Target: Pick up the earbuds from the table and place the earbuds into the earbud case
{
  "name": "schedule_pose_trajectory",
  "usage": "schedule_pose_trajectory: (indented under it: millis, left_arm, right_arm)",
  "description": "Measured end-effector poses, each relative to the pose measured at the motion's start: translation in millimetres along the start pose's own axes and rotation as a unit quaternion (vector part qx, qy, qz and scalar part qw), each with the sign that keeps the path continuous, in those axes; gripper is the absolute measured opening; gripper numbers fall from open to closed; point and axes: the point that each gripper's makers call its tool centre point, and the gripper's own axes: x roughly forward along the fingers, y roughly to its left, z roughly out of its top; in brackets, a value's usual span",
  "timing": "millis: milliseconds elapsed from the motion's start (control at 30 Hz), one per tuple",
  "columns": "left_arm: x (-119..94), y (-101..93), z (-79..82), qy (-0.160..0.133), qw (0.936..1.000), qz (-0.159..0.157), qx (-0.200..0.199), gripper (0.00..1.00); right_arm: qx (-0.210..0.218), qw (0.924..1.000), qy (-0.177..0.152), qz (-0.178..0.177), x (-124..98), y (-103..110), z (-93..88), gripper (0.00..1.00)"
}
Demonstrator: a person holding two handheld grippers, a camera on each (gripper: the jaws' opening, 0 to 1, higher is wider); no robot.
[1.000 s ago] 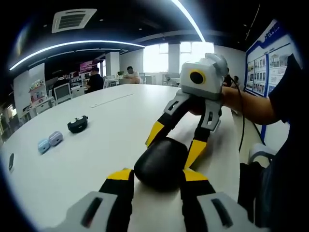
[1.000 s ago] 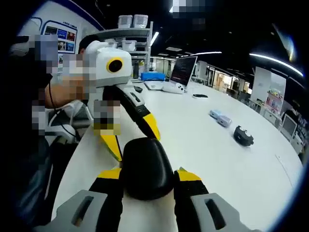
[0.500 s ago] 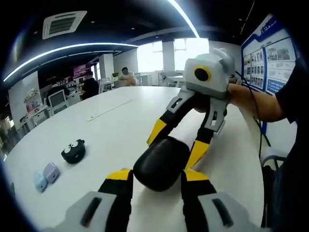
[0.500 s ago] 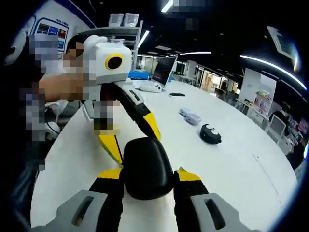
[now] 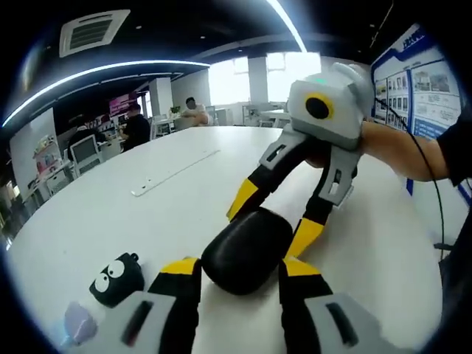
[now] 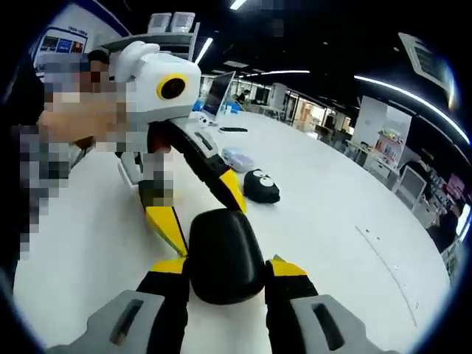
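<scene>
I have both sets of tongs clamped on the black earbud case (image 5: 245, 249), my left tongs (image 5: 240, 274) at its near end and my right tongs (image 5: 274, 215) gripping it from the far side, over the white surface (image 5: 162, 214). A black eyed earbud case (image 5: 116, 279) lies just left of my left tongs. No writing is readable to me.

case (image 5: 247, 251) glossy black | gripper jaws black with yellow tips, grey bases | table (image 5: 169, 199) white | small pouch (image 5: 116, 279) black with white cartoon eyes | small box (image 6: 237, 159) pale lilac | wall board (image 5: 431, 81) blue and white
</scene>
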Motion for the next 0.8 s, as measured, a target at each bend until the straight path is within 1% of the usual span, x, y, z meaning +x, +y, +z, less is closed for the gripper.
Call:
schedule_pose_trajectory:
  millis: [100,200,267,367,433,467,600,633,667,800]
  left_arm:
    - [8,6.9,0.5,0.006,1.0000,0.000,-0.001,0.44]
    - [18,20.4,3.1,0.009,1.0000,0.001,-0.001,0.44]
    - [20,23.5,3.4,0.011,0.9999,0.001,0.000,0.44]
    - [28,33.4,3.4,0.016,0.9999,0.004,-0.003,0.44]
    - [30,36.8,3.7,0.018,0.9998,0.005,-0.003,0.44]
    - [31,38.9,4.0,0.020,0.9998,0.007,-0.002,0.44]
    - [35,45.4,6.1,0.022,0.9997,0.011,0.001,0.44]
    - [39,52.3,7.9,0.025,0.9996,0.012,0.001,0.44]
    - [39,53.3,7.7,0.026,0.9996,0.014,0.001,0.44]
    - [42,61.9,9.3,0.025,0.9996,0.015,-0.003,0.44]
  right_arm:
    - [0.001,1.0000,0.004,-0.001,4,-10,-3.0,0.39]
    - [0.003,1.0000,0.005,-0.001,8,-23,-5.3,0.39]
    - [0.003,1.0000,0.004,-0.002,10,-27,-5.8,0.39]
    - [-0.002,1.0000,0.007,-0.002,16,-43,-7.2,0.39]
    - [-0.004,1.0000,0.009,-0.002,18,-47,-7.2,0.39]
    - [-0.004,0.9999,0.010,-0.003,19,-53,-8.1,0.39]
    - [-0.006,0.9999,0.012,-0.003,22,-63,-7.5,0.39]
    - [-0.004,0.9999,0.013,-0.002,23,-67,-8.1,0.39]
    - [-0.001,0.9999,0.014,-0.001,23,-71,-8.9,0.39]
    - [0.015,0.9998,0.011,0.004,24,-73,-10.5,0.39]
